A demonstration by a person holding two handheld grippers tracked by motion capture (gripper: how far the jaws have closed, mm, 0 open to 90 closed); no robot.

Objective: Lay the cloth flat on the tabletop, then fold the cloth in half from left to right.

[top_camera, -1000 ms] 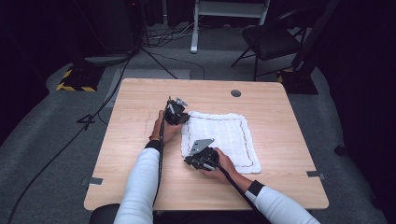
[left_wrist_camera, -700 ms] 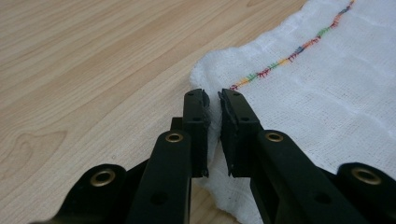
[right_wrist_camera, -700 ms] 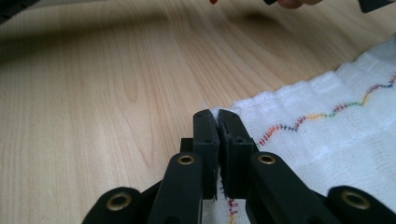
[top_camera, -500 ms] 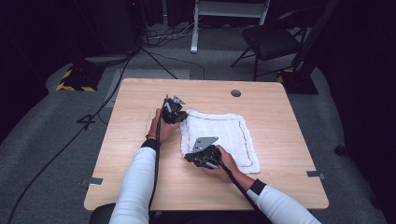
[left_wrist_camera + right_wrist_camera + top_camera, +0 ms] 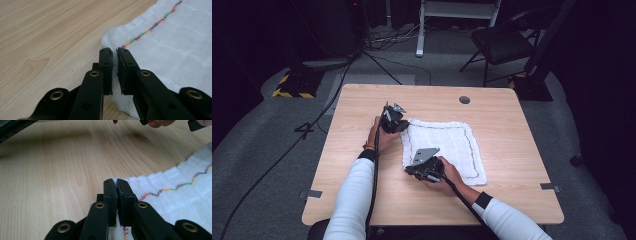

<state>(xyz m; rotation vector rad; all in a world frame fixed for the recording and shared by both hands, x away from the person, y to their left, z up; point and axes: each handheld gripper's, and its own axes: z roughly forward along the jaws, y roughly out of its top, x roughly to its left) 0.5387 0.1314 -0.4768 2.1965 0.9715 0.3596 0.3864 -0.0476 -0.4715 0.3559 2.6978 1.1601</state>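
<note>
On the wooden table (image 5: pixel 362 200), a little to the person's right of its middle, we see the white cloth (image 5: pixel 447 142) lying flat and spread out, a line of coloured stitching running just inside its hem. Its left edge is the one in hand. We find the left gripper (image 5: pixel 393 120) at the far left corner of the cloth; in the left gripper view its jaws are pinched onto the hem there, a thin fold of white fabric caught between the pads (image 5: pixel 107 72). The right gripper (image 5: pixel 424 167) sits at the near left corner, and in the right gripper view its jaws are pressed tight on the cloth (image 5: pixel 175 192) edge, the corner tip poking out just past the fingertips (image 5: pixel 111 192).

Outward from the cloth, we see bare tabletop on every side: a broad strip to its left, a narrower one to its right, and open wood beyond its far edge up to a small round grommet (image 5: pixel 464 99). Past the table, behind the cloth, stand a dark chair (image 5: pixel 502 45) and cables (image 5: pixel 337 95) on the grey floor.
</note>
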